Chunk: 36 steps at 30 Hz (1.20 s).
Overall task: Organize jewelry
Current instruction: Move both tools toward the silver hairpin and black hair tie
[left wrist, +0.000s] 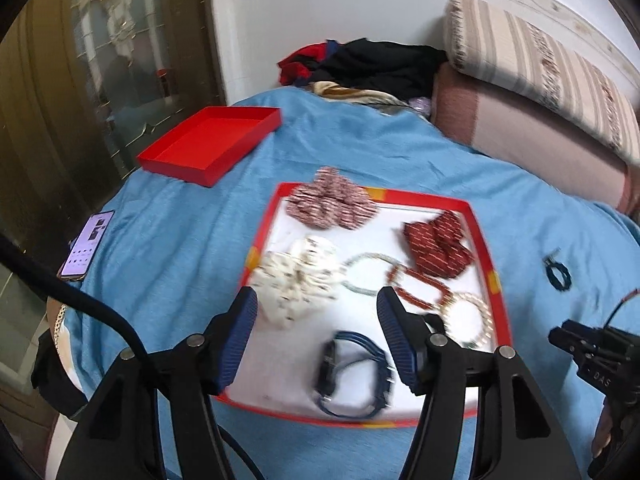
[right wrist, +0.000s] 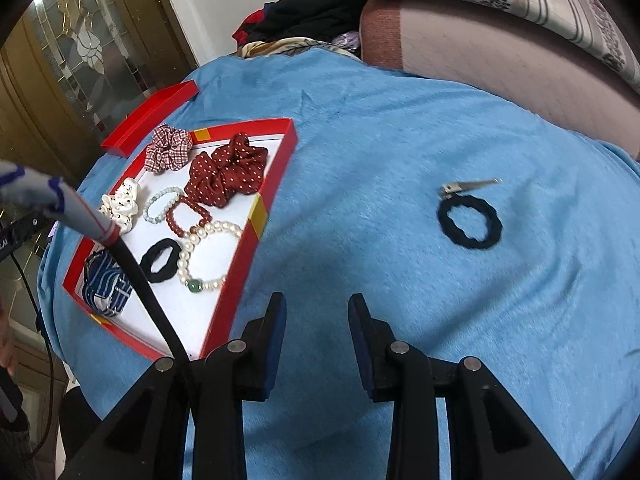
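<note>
A red-rimmed box [left wrist: 486, 240] [right wrist: 289, 152] with a white floor lies on the blue blanket. It holds a checked scrunchie [left wrist: 332, 204] [right wrist: 168, 153], a dark red dotted scrunchie [left wrist: 438, 246] [right wrist: 228, 174], a white scrunchie [left wrist: 298, 280] [right wrist: 120, 202], bead bracelets [right wrist: 188, 210], a pearl bracelet [left wrist: 468, 320] [right wrist: 202, 256], a black hair tie [right wrist: 160, 261] and a blue striped band [left wrist: 352, 376] [right wrist: 105, 282]. My left gripper [left wrist: 316, 306] is open and empty above the box. My right gripper [right wrist: 317, 308] is open and empty over bare blanket. A black hair tie [right wrist: 469, 224] [left wrist: 558, 274] and a metal clip [right wrist: 468, 186] lie on the blanket to the right.
The red box lid [left wrist: 210, 144] [right wrist: 148, 118] lies beyond the box to the left. A phone [left wrist: 87, 246] sits at the blanket's left edge. Dark clothes [left wrist: 368, 66], a pink cushion [left wrist: 520, 136] and a striped pillow [left wrist: 540, 68] lie at the back.
</note>
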Motion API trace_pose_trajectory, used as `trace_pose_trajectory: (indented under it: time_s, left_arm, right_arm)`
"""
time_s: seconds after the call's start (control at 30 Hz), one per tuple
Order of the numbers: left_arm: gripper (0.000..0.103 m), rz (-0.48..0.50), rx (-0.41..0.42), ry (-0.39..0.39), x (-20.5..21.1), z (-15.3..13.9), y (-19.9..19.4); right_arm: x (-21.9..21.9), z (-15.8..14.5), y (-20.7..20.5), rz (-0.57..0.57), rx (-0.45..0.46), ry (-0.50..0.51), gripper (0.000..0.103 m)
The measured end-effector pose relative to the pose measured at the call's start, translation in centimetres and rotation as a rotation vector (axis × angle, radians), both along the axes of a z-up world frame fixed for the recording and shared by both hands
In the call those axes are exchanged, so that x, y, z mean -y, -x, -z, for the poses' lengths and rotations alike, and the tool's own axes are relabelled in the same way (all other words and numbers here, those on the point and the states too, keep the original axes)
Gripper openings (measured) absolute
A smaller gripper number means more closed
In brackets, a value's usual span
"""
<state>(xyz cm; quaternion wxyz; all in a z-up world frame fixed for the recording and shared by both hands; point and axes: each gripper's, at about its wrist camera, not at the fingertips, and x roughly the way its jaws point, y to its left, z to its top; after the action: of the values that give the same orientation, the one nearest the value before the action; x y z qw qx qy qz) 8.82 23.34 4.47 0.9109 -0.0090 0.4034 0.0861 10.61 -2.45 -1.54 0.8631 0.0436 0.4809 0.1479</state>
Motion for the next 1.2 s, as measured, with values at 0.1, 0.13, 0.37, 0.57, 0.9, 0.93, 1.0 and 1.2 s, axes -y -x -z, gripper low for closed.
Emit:
trace_pose_trajectory:
  time_s: [0.1,0.13,0.37,0.57,0.9,0.93,1.0,1.2]
  left_arm:
    - [0.061,0.041,0.0,-0.018,2.3,-0.2,0.4]
    - [0.061,0.051,0.001,-0.024,2.8,-0.2,0.5]
    - [0.061,0.135,0.007,-0.063,7.6,-1.0,1.1]
    - [0.061,0.183,0.001,-0.093,10.7,-1.1,0.6]
    - [0.063,0.268,-0.07,-0.059,15.6,1.6,-3.2]
    - [0.063,0.281,-0.083,-0.049,16.3,2.2,-4.2]
    - [0.063,0.303,-0.099,-0.031,17.6,3.1,-5.5]
    - [0.063,0.367,-0.149,0.083,21.2,6.2,-8.9]
  right_arm:
    - [1.0,-0.2,0.6,0.017,0.004,0.001,0.035]
    - [1.4,-0.4,0.8,0.023,0.008,0.0,0.035]
    - [4.8,-1.3,2.0,0.086,0.028,-0.005,0.04]
    - [8.1,-1.1,2.6,0.136,0.027,-0.004,0.04]
    - [14.7,1.4,-0.1,0.261,-0.028,-0.03,0.04]
    - [15.1,1.6,-0.6,0.267,-0.027,-0.034,0.04]
    - [15.3,1.7,-1.6,0.267,-0.021,-0.038,0.04]
    - [15.6,1.8,-7.0,0.214,-0.024,-0.133,0.04]
